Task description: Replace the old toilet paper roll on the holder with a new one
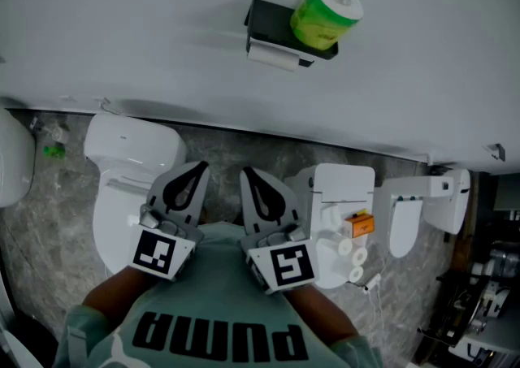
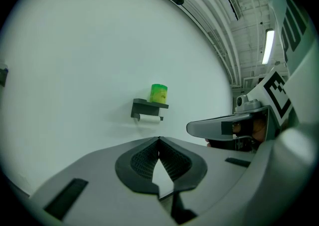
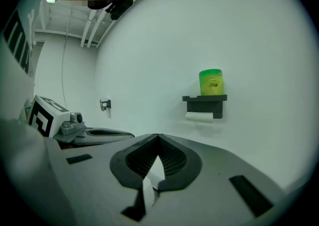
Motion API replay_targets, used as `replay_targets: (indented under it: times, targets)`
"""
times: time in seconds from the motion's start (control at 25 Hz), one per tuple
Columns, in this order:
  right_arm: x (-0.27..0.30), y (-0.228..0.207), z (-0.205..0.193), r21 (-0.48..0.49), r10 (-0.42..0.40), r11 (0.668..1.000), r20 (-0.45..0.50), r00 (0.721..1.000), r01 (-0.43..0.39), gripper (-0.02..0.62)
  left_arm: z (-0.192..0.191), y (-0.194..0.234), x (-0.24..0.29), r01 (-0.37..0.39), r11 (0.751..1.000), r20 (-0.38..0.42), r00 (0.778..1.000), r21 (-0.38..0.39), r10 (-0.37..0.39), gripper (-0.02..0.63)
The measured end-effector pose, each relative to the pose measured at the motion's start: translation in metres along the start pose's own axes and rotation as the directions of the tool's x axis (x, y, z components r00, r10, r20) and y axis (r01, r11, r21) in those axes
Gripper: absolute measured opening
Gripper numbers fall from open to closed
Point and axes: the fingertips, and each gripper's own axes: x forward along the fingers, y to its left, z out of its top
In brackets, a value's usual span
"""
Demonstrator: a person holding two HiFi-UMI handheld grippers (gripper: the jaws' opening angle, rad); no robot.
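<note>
Old toilet paper roll (image 1: 272, 55): head view, thin, white, hangs under black holder (image 1: 275, 20) on wall (image 1: 122, 25). Green-wrapped new roll (image 1: 326, 15) stands toward right end of holder's top. Left gripper (image 1: 200, 166) and right gripper (image 1: 245, 171) side by side, well apart from holder.
Left gripper view: jaws together, nothing between.
Right gripper view: jaws together, empty.

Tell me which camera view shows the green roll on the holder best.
The head view: the green roll is largest there, standing on the black holder. The right gripper view shows it smaller, the left gripper view smallest.
</note>
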Motion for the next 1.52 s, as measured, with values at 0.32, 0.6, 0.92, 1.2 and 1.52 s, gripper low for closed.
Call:
replay_targets:
  times: [0.32,0.6,0.92,1.2,1.52]
  targets:
    - [0.004,-0.003,-0.012,0.019,0.051,0.999,-0.014,0.999,-0.05,0.003,-0.005,0.007,-0.004,-0.07,0.998,-0.002,0.998,0.002,0.07,0.003]
    - [0.017,-0.049,-0.015,0.06,0.108,0.992,-0.008,0.994,-0.107,0.003,-0.002,0.003,0.028,-0.153,0.988,-0.021,0.988,0.038,0.154,0.003]
    - [0.053,-0.11,-0.01,0.152,0.222,0.963,0.008,0.975,-0.221,0.003,0.006,0.001,0.09,-0.254,0.966,-0.048,0.965,0.057,0.257,0.003]
    - [0.076,-0.14,-0.009,0.254,0.372,0.895,0.027,0.928,-0.366,0.003,0.012,-0.005,0.132,-0.32,0.938,-0.095,0.938,0.129,0.333,0.003]
    - [0.083,-0.154,-0.006,0.335,0.486,0.813,0.062,0.872,-0.477,0.005,0.006,-0.018,0.161,-0.35,0.928,-0.124,0.923,0.127,0.364,0.003]
